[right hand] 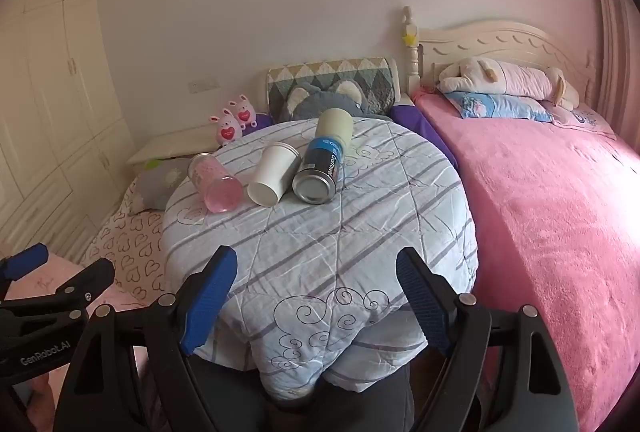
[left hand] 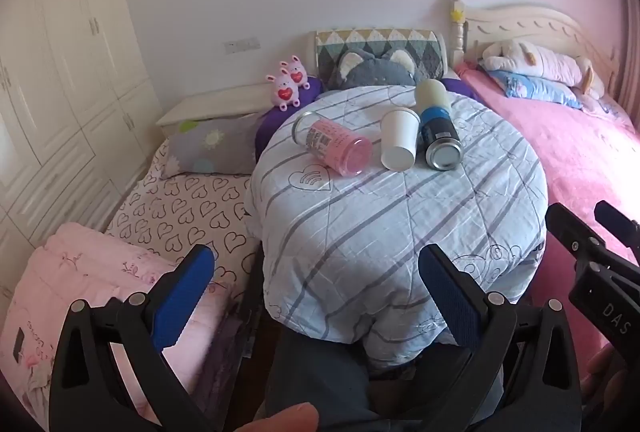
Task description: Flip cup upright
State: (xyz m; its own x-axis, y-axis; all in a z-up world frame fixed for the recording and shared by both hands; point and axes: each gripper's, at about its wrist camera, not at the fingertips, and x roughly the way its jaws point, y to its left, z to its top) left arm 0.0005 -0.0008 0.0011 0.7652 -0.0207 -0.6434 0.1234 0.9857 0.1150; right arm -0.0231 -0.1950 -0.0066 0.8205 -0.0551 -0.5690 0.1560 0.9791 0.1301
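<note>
Three containers lie on their sides on a round table covered by a striped quilt (left hand: 400, 232): a pink cup (left hand: 334, 146), a white paper cup (left hand: 398, 140) with its base toward me, and a blue-black can with a cream cap (left hand: 438, 130). They also show in the right wrist view: pink cup (right hand: 216, 184), white cup (right hand: 272, 174), can (right hand: 324, 168). My left gripper (left hand: 316, 258) is open and empty, well short of them at the table's near edge. My right gripper (right hand: 316, 260) is open and empty, also near the table's front edge.
A pink bed (right hand: 560, 232) with plush toys lies to the right. A heart-print bed (left hand: 180, 208) with pillows and a folded pink blanket (left hand: 100, 292) lies to the left. A grey plush (left hand: 372, 70) and two pink bunnies (left hand: 290, 84) sit behind the table. White wardrobes (left hand: 60, 72) line the left wall.
</note>
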